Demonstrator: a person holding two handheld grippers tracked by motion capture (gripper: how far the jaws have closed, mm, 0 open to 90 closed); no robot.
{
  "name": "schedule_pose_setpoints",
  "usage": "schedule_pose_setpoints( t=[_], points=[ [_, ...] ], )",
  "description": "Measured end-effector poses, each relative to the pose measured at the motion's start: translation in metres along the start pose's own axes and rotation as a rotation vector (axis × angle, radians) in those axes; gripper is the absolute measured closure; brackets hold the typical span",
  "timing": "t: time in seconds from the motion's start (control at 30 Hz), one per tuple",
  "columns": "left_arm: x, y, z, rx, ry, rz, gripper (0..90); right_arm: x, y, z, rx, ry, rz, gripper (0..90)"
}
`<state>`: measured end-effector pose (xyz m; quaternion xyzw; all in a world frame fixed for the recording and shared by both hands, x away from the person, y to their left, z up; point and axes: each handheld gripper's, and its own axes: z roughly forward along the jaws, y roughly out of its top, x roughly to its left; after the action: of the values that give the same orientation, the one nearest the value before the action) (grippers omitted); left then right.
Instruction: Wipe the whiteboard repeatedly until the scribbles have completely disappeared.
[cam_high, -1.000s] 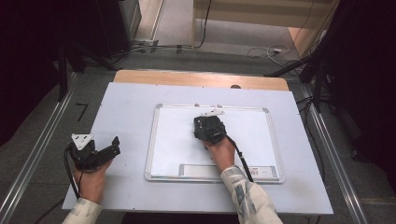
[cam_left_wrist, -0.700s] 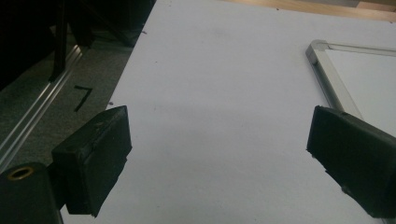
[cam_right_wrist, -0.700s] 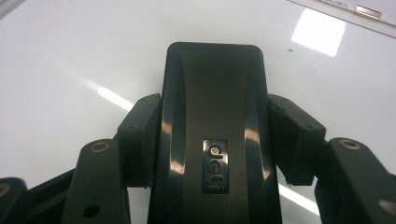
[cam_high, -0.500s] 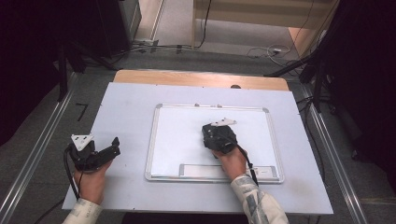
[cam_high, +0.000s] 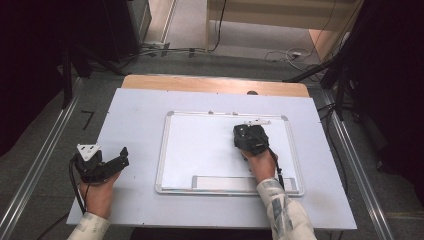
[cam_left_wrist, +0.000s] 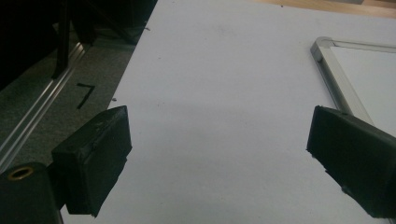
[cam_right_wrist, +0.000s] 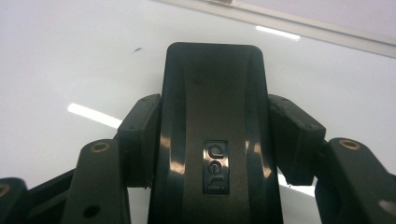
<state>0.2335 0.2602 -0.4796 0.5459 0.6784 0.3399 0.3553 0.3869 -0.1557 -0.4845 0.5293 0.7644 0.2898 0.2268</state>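
Note:
A white whiteboard (cam_high: 200, 145) with a silver frame lies flat on the table. My right gripper (cam_high: 250, 136) is over its upper right part, pointing down at the board. In the right gripper view, my right gripper (cam_right_wrist: 217, 135) is shut on a black board eraser (cam_right_wrist: 212, 93), its pads pressing both long sides, and the eraser rests against the white surface (cam_right_wrist: 70, 56). My left gripper (cam_high: 122, 156) lies on the table left of the board. Its jaws stand wide apart over bare tabletop, my left gripper (cam_left_wrist: 219, 154) holding nothing, and the board's corner (cam_left_wrist: 327, 60) is to its right.
The pale tabletop (cam_high: 130, 115) ends in a wooden strip (cam_high: 210, 85) at the back. A shallow tray (cam_high: 225, 182) runs along the board's near edge. Metal rails (cam_high: 45, 160) flank the table, with cables on the floor beyond it.
My right gripper has slid to the right across the whiteboard with the eraser still in its grip. The left gripper has stayed where it was.

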Motion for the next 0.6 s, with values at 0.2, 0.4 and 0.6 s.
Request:
schedule_pose_setpoints(
  t=[0.2, 0.4, 0.6],
  points=[
    [-0.002, 0.000, 0.001, 0.007, -0.002, 0.006, 6.9, 0.008, 0.022, 0.019, 0.000, -0.024, 0.014, 38.4],
    [-0.001, 0.000, 0.002, 0.005, -0.008, 0.004, 6.9, 0.031, 0.032, 0.027, -0.001, 0.000, -0.009, 38.3],
    [0.001, 0.000, 0.001, 0.004, -0.007, -0.004, 6.9, 0.056, 0.037, 0.031, 0.001, 0.025, -0.063, 38.3]
  ],
)
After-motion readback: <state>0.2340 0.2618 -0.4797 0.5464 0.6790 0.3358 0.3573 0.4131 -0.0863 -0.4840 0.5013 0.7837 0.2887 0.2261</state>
